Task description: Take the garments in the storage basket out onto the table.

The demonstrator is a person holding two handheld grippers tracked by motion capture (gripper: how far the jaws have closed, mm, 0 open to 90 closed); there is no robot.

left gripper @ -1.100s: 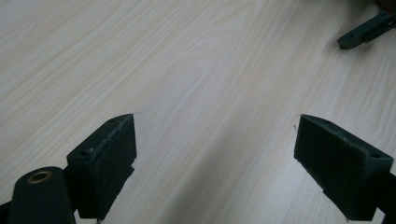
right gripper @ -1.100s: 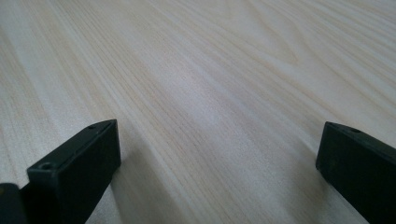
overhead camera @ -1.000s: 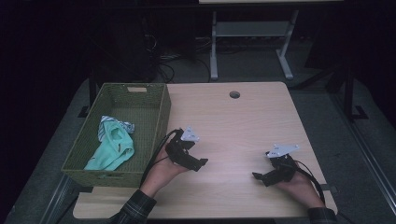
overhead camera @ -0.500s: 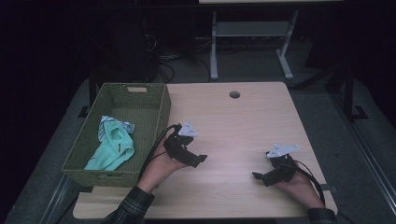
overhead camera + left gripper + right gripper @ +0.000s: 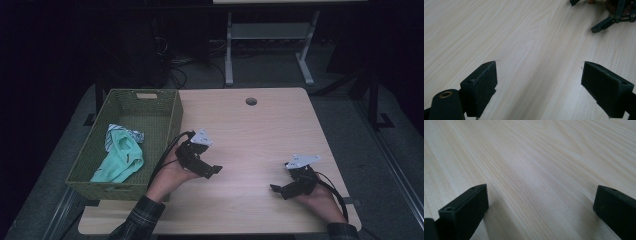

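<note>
A pale wood-grain table [image 5: 260, 135] carries a green woven rectangular basket [image 5: 172, 120] at the frame's left, its long axis running toward the top, holding crumpled mint-green cloth [image 5: 120, 157]. The left gripper [image 5: 210, 170] and right gripper [image 5: 276, 189] rest low centre, fingers spread wide, empty.

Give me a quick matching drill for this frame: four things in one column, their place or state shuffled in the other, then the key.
Things:
1. basket
2. teal cloth
3. left gripper
4. round hole

Places or states:
A. lying inside the basket
B. in the tabletop near the far edge
C. jaws open over bare wood, holding nothing
D. on the table's left side, green and woven

Pairs: 1-D, 2-A, 3-C, 4-B
</note>
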